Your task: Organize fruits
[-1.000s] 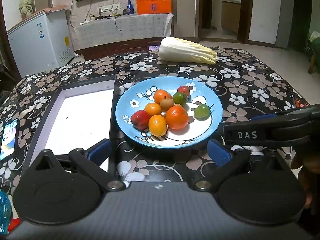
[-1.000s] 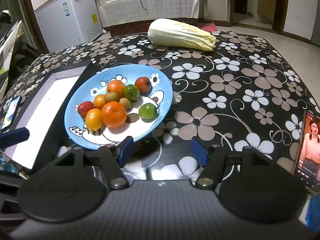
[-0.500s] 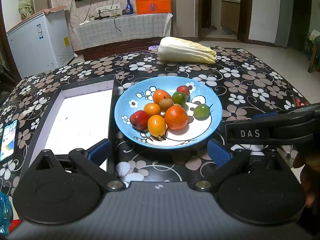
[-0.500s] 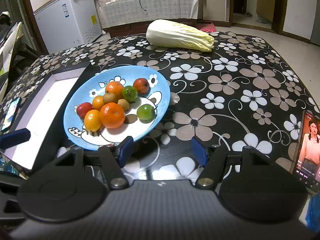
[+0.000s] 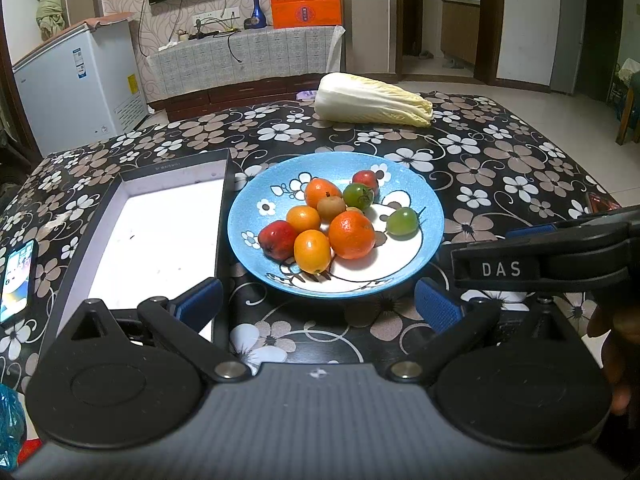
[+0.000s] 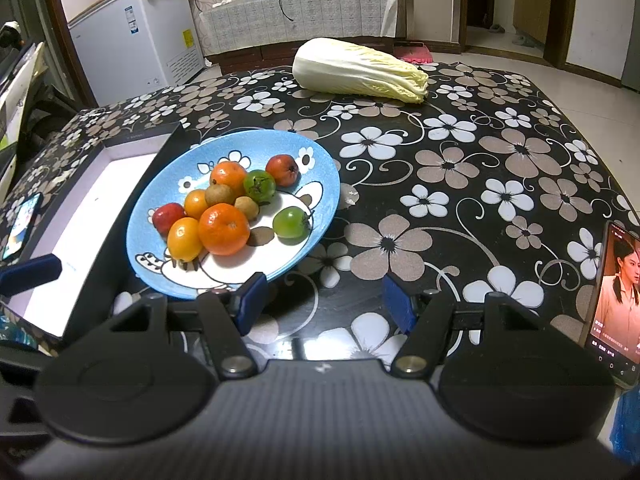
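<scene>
A blue flowered plate [image 5: 430, 216] [image 6: 324, 200] on the floral table holds several small fruits: oranges such as the big one [image 5: 352, 234] [image 6: 224, 229], red ones [image 5: 276, 239], green ones [image 5: 402, 221] [image 6: 291, 222] and small brown ones [image 5: 330, 207]. A shallow box with a white inside [image 5: 160, 232] [image 6: 92, 216] lies left of the plate. My left gripper [image 5: 318, 306] is open and empty, just short of the plate's near rim. My right gripper [image 6: 324, 302] is open and empty at the plate's near right rim.
A napa cabbage [image 5: 372, 99] [image 6: 360, 66] lies at the table's far side. One phone [image 5: 16, 276] lies left of the box, another [image 6: 612, 304] at the right. The right gripper's body [image 5: 552, 256] crosses the left wrist view.
Both grippers have shifted only slightly; the right one has edged a little to the right. Nothing was taken or let go.
</scene>
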`<state>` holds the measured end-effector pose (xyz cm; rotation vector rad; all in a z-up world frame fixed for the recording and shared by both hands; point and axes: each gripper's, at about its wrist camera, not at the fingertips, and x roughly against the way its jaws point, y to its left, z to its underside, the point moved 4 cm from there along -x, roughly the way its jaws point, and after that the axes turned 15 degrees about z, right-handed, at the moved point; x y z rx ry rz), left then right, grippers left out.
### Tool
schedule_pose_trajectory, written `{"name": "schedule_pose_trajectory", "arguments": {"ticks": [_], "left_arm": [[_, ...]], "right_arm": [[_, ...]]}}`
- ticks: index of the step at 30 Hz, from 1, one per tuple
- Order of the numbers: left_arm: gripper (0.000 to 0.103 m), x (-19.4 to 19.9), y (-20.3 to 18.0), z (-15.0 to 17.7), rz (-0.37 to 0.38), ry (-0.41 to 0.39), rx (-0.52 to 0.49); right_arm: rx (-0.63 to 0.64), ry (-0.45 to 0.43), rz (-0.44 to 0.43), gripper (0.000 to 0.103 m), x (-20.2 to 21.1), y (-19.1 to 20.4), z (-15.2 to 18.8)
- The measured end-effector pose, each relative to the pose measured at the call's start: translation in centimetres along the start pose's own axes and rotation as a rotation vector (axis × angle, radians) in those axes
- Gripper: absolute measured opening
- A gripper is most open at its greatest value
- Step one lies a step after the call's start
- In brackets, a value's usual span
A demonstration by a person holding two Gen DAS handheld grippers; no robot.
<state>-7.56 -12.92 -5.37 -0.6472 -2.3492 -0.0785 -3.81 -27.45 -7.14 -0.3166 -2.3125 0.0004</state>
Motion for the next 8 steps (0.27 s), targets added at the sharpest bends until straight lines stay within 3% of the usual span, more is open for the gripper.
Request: {"name": "schedule_pose_trajectory", "arguments": {"ticks": [8], "left_arm": [[0.102,0.06,-0.01,-0.01,0.013,-0.018,0.010]], "right_arm": [[-0.002,0.000,-0.001,0.066,0.02,0.00,-0.02]]}}
